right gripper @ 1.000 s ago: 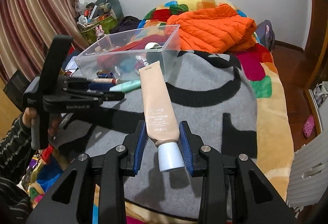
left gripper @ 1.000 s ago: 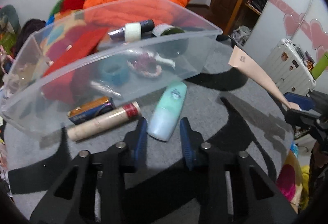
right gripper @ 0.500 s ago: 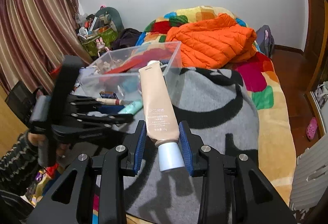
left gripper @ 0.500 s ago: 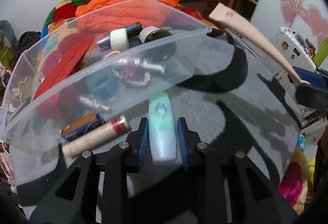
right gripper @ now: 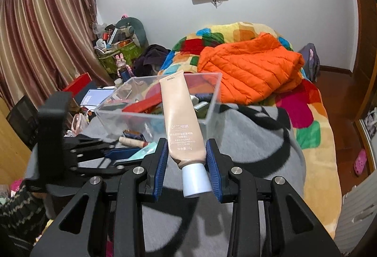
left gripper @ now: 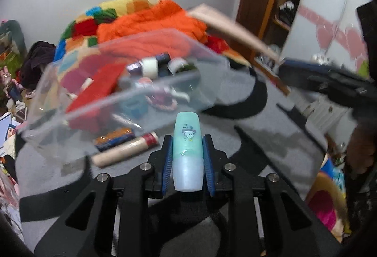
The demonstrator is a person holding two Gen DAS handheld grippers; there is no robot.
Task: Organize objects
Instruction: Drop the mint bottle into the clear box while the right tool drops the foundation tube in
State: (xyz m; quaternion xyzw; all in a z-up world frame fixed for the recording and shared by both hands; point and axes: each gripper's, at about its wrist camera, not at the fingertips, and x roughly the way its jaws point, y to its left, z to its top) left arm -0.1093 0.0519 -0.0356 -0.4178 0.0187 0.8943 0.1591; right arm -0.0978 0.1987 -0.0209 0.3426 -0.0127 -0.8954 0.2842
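**Both tools loaded beside the clear bin**

The bed [right gripper: 313,158] carries a grey blanket [right gripper: 247,139] with bare room on its near and right parts; its right edge drops to a wood floor. An orange jacket [right gripper: 249,71] lies behind the clear plastic bin [right gripper: 212,97], whose near wall and rim face the tools. The bin already holds a red box, rolls and small bottles.

The right tool [right gripper: 187,168] grips a beige cream tube [right gripper: 180,120] near its white cap, pads pressed on both sides, the tube's crimped end rising in front of the bin. The left tool [left gripper: 187,162] holds a mint-green bottle [left gripper: 187,139] between its blue pads, its jaws closing on it.

Only the left wrist view shows a tan cylinder [left gripper: 124,151] and an orange-and-blue packet [left gripper: 114,138] lying just outside the bin's near wall, plus the wardrobe. Only the right wrist view shows the curtains, cluttered corner and a striped sleeve [right gripper: 21,212] behind the left tool.
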